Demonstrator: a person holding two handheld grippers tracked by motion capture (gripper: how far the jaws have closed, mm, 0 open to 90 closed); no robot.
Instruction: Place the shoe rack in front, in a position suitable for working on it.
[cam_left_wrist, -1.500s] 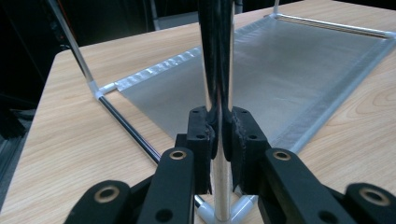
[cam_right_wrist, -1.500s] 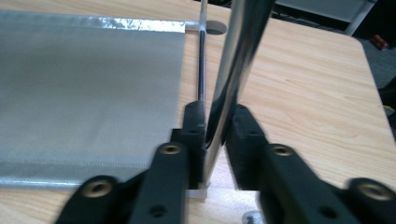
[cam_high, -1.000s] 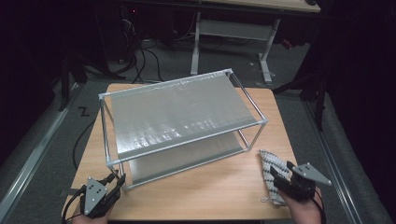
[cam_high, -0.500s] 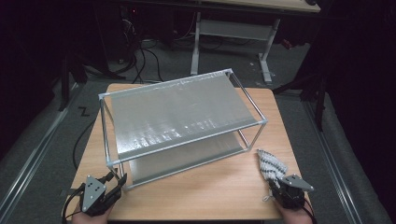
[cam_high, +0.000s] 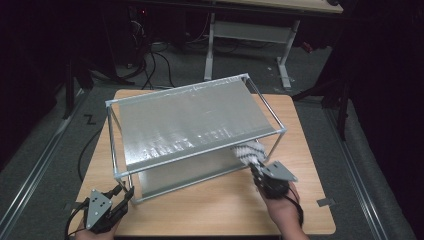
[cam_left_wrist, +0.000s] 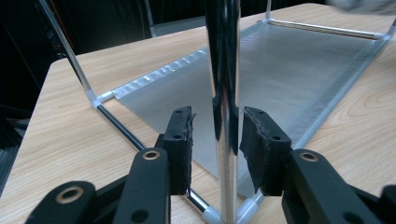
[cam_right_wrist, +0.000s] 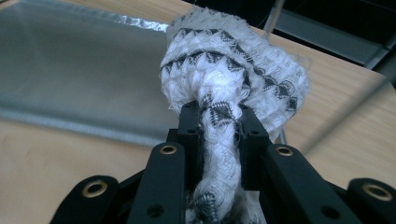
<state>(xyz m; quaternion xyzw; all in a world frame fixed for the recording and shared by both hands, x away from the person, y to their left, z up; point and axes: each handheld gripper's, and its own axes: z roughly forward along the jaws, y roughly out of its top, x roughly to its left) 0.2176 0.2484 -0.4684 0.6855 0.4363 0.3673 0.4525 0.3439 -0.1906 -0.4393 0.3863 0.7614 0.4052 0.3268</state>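
- The step in hand looked like carrying a white knitted cloth with black zigzag bands (cam_right_wrist: 233, 88) toward a two-tier shelf rack of chrome tubes with silvery mesh-like shelf sheets (cam_high: 192, 125), which stood on a light wooden desk (cam_high: 220, 210).
- The right tool (cam_high: 256, 167), held in a person's hand at the desk's near right, had its jaws pressed together on a bunched fold of the cloth. Those jaws had just been closing, with the cloth between them.
- In the right gripper view the cloth bulged above the black pads (cam_right_wrist: 190, 126) and trailed down between them, clear of the desk.
- From above, the cloth hung at the rack's near right corner, just beside the upright post and level with the gap between the two shelves.
- The left tool (cam_high: 125, 197) sat at the rack's near left corner. Its jaws stood partly spread on either side of the shiny upright corner post (cam_left_wrist: 224, 107); the pads (cam_left_wrist: 180, 140) seemed not to press on it, though contact was hard to judge.
- Both shelves looked bare; nothing lay on the upper sheet, and the visible part of the lower sheet (cam_left_wrist: 289, 70) held nothing.
- The next move probably called for steadying the rack at its post with the left tool while the right one guided the cloth into the lower shelf without snagging the tubes.
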